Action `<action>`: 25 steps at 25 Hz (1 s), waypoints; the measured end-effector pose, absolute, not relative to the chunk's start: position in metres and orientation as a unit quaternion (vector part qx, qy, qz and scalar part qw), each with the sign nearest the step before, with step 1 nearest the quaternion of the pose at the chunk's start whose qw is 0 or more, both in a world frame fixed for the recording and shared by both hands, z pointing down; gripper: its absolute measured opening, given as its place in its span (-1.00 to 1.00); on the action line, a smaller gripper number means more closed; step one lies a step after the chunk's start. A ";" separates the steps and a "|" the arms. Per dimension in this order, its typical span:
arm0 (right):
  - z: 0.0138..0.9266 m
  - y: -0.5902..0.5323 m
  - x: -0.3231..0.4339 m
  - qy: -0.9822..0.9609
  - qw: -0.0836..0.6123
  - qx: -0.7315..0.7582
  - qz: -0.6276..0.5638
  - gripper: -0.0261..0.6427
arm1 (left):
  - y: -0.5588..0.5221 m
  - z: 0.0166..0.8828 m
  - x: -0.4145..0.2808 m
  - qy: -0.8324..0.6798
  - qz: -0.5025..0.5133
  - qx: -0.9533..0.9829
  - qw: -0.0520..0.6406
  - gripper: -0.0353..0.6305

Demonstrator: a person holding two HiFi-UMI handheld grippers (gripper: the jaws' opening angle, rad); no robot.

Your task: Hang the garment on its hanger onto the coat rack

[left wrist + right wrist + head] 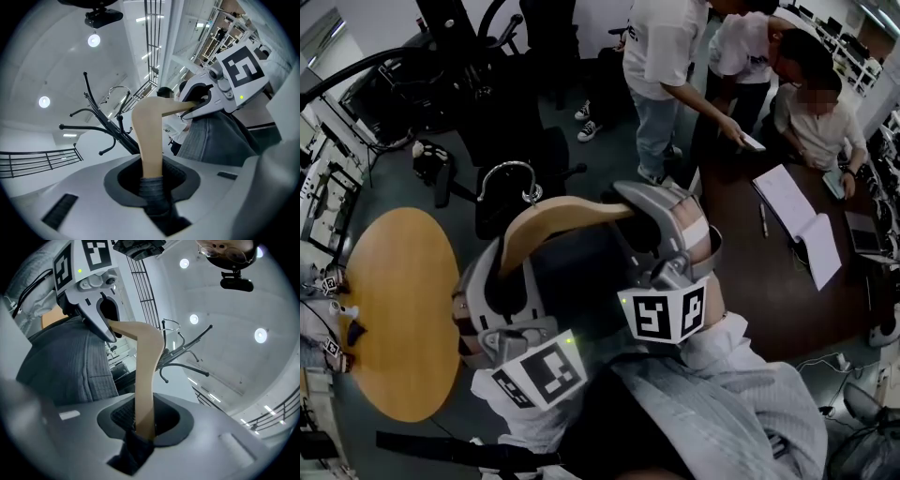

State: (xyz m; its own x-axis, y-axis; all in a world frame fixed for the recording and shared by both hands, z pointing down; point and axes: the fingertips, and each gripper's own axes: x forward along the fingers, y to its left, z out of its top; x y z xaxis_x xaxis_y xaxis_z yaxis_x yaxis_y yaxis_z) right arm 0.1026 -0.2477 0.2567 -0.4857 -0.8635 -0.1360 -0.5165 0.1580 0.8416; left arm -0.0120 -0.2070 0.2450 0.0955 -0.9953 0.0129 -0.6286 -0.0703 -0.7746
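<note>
My left gripper (152, 182) and right gripper (143, 420) each squeeze one end of the hanger (558, 216), which lies sideways. The coat rack (96, 112) stands just ahead, past the hook (514, 176).

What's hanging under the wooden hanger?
A grey ribbed garment hangs under the wooden hanger. Its cloth wraps over the hanger's ends, so those are covered, and whatever lies below the garment can't be seen.

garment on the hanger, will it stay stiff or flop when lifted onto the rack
Probably floppy: the grey garment hangs in soft folds below the wooden hanger. The hanger looks rigid, holding its curve between the left gripper and right gripper, so it should carry the cloth. Loose fabric may swing or snag on the coat rack.
</note>
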 end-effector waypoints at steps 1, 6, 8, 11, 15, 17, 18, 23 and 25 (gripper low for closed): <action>0.254 -0.257 0.101 -0.733 0.193 0.472 -0.450 -0.69 | -0.218 0.243 -0.014 0.604 -0.290 -0.671 0.316 -0.66; 0.240 -0.305 0.087 -0.715 0.182 0.489 -0.465 -0.68 | -0.266 0.230 -0.028 0.605 -0.275 -0.669 0.333 -0.66; 0.234 -0.318 0.083 -0.710 0.176 0.494 -0.469 -0.68 | -0.280 0.225 -0.033 0.605 -0.270 -0.667 0.341 -0.66; 0.225 -0.334 0.082 -0.703 0.166 0.502 -0.476 -0.67 | -0.295 0.217 -0.034 0.603 -0.261 -0.666 0.353 -0.66; 0.222 -0.350 0.081 -0.701 0.158 0.503 -0.481 -0.67 | -0.311 0.217 -0.035 0.605 -0.258 -0.666 0.353 -0.66; 0.223 -0.361 0.079 -0.705 0.157 0.497 -0.481 -0.67 | -0.320 0.219 -0.036 0.608 -0.261 -0.665 0.347 -0.66; 0.224 -0.366 0.078 -0.708 0.157 0.494 -0.480 -0.67 | -0.325 0.220 -0.037 0.609 -0.263 -0.664 0.344 -0.66; 0.230 -0.392 0.069 -0.729 0.156 0.472 -0.471 -0.66 | -0.346 0.226 -0.044 0.618 -0.282 -0.657 0.328 -0.66; 0.235 -0.402 0.063 -0.739 0.156 0.461 -0.466 -0.66 | -0.353 0.230 -0.049 0.625 -0.288 -0.652 0.320 -0.66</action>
State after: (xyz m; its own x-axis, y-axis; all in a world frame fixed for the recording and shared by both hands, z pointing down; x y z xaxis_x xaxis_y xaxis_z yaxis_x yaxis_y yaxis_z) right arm 0.0626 -0.4017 0.2350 -0.5264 -0.8267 -0.1986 -0.5356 0.1410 0.8326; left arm -0.0494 -0.3528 0.2297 0.0542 -0.9982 -0.0250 -0.6293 -0.0147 -0.7770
